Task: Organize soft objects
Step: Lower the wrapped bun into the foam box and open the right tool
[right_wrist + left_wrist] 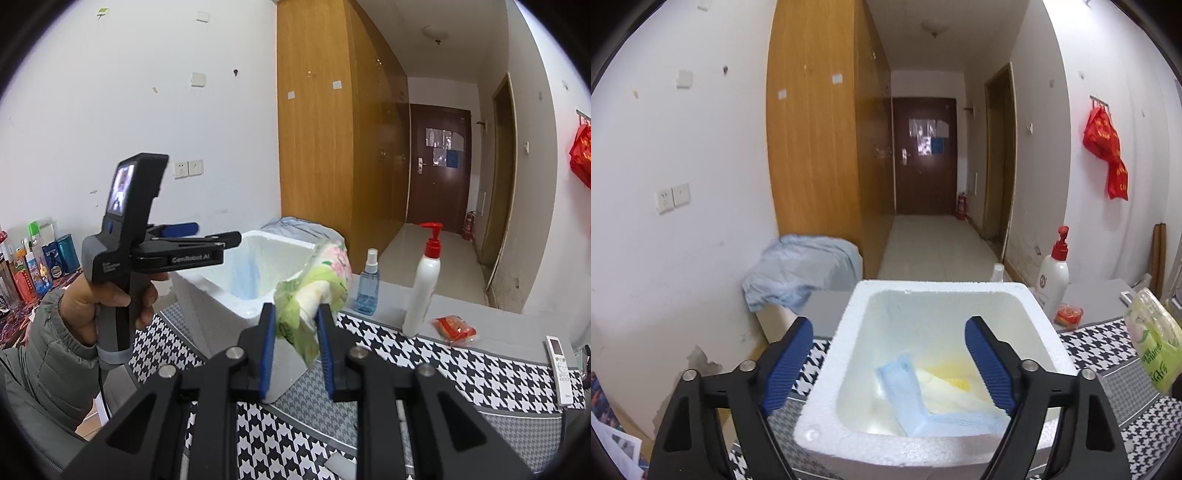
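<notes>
Houndstooth table cover [461, 373]: black-and-white cloth under the whole work area, likely there as a grippy, visible surface.

Foam box [849, 332]: white polystyrene, open-topped, standing on the cover. It serves as the collecting bin. Inside lie a light blue cloth [908, 391] and a pale yellow soft item [945, 384], both flat on the bottom.

Left gripper [892, 363]: empty, blue pads spread wide, one outside the box's left wall and one above its interior. Judged to be idle there, perhaps ready to steady the box. In the right wrist view its side reads "GenRobot.AI"; smaller lettering on the body is not legible.

Right gripper [295, 325]: clenched on a green tissue pack [314, 295], a plastic-wrapped soft pack with floral print, held in the air beside the box's near right corner. Judged to be on its way into the box; it is not yet over the opening. In the left wrist view the wrap shows green lettering, too warped to read.

Pump bottle [423, 284]: white with red pump, upright just right of the box; round logo on its front, unreadable.

Blue spray bottle [367, 284]: upright between box and pump bottle.

Red packet [452, 326]: lies flat beside the pump bottle; print unreadable.

Remote control [559, 363]: at the cover's right edge.
</notes>
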`<state>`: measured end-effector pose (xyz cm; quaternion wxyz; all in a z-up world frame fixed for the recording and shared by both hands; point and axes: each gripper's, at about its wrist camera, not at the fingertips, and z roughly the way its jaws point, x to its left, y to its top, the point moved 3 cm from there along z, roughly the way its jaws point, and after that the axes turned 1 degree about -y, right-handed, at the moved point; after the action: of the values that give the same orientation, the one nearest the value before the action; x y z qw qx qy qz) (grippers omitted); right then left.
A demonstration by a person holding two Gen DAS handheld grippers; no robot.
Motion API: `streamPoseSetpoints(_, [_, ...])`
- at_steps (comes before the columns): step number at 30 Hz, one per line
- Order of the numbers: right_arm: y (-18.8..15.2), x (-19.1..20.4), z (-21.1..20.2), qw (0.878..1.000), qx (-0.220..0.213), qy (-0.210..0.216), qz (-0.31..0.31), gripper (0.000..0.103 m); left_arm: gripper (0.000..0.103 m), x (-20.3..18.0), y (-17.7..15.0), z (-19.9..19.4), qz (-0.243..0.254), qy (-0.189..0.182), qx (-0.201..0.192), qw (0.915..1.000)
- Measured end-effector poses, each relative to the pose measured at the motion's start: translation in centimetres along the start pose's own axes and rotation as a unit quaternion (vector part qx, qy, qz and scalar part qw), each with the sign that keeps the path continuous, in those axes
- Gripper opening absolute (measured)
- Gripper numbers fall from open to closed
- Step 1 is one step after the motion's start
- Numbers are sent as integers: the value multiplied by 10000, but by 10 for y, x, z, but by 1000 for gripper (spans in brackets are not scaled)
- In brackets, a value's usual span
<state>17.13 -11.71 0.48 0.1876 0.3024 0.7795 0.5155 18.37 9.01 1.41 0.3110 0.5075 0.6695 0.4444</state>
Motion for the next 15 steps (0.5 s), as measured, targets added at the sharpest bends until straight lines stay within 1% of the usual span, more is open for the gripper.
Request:
streamPoseSetpoints(1, [1, 1, 0, 10000, -1, -3, -5, 26, 94, 0, 0, -3, 28, 8, -36, 10000])
streamPoseSetpoints(2, [1, 1, 2, 10000, -2, 4, -4, 26, 100, -1, -1, -6, 49, 32, -106, 9999])
streamPoseSetpoints(3, [1, 2, 2, 10000, 3, 7, -9, 26, 102, -1, -1, -9, 59, 36, -164, 9998])
streamPoseSetpoints(6, [3, 5, 6, 10000, 27, 10, -53, 26, 102, 1, -2, -14, 58, -3, -240, 9997])
streamPoseSetpoints(10, [5, 8, 7, 10000, -22, 10, -95, 26, 102, 10, -4, -19, -103, -71, -257, 9996])
streamPoseSetpoints(15, [9, 6, 8, 10000, -48, -19, -68, 26, 102, 17, -5, -28, -116, 34, -326, 9994])
